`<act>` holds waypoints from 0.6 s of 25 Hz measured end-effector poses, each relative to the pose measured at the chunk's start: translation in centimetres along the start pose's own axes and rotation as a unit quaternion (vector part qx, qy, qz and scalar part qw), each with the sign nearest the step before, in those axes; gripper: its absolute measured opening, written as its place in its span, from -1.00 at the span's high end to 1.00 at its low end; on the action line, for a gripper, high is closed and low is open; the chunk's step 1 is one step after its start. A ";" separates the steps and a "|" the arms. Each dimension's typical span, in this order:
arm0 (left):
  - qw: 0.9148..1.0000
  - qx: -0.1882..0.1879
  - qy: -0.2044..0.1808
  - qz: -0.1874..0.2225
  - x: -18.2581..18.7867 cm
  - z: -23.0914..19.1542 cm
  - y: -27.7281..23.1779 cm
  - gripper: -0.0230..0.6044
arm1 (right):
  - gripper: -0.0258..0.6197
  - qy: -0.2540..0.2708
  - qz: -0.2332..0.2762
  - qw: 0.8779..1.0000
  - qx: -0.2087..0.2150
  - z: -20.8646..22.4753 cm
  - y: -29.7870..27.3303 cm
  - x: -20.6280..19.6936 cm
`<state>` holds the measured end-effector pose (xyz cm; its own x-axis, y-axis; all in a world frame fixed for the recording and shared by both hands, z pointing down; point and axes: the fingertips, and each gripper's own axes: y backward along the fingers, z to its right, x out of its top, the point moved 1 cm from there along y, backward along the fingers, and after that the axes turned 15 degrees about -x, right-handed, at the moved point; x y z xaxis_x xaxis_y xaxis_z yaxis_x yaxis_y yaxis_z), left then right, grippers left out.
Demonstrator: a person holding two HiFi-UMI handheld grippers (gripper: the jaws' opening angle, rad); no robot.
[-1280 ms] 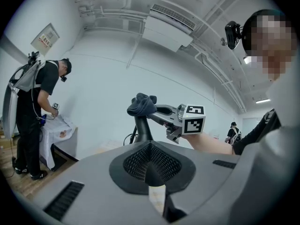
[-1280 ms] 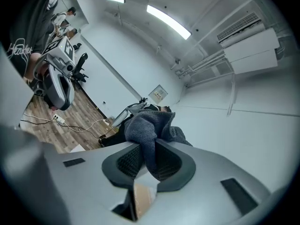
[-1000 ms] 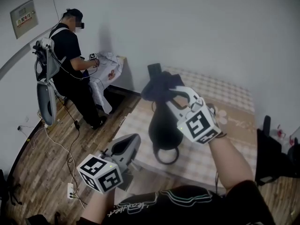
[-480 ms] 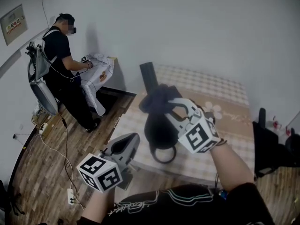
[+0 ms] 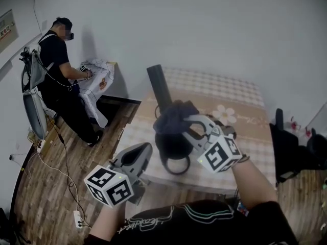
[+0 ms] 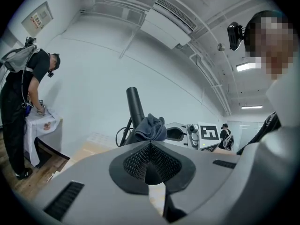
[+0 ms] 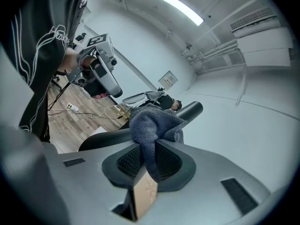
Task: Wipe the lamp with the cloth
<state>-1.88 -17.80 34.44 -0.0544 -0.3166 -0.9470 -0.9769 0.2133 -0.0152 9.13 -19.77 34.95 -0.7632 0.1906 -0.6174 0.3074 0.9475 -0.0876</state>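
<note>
right claw (image 7: 149,164) pinching cloth (image 7: 149,125), against lamp (image 5: 159,87)

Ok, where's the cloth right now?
Centre of the head view: the cloth is clamped in the right gripper, pressed on the black lamp stem above the checked table.

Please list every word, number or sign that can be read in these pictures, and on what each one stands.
Nothing can be read for certain.
Wall sign: print too small.
Script on the black shirt: too blurred.
Marker cubes: square patterns only, no letters.
</note>
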 end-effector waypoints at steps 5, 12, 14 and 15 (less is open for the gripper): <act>1.000 -0.018 -0.001 -0.007 -0.2 -0.1 0.3 0.93 | 0.74 -0.015 -0.013 1.000 0.015 -1.4 1.0 -0.6; 0.999 -0.039 0.005 -0.020 0.0 -0.2 0.6 0.93 | 0.74 -0.038 -0.040 0.998 0.033 -3.9 2.9 -1.9; 0.998 -0.051 -0.001 -0.024 -0.1 -0.3 0.4 0.93 | 0.74 -0.048 -0.044 0.997 0.034 -4.4 3.4 -2.3; 0.998 -0.058 -0.003 -0.027 -0.1 -0.3 0.2 0.93 | 0.74 -0.052 -0.047 0.997 0.036 -4.7 3.6 -2.5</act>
<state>-2.17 -17.98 34.63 -0.0011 -0.3195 -0.9476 -0.9957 0.0884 -0.0287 9.47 -15.64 39.87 -0.7282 0.0699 -0.6818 0.2794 0.9386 -0.2023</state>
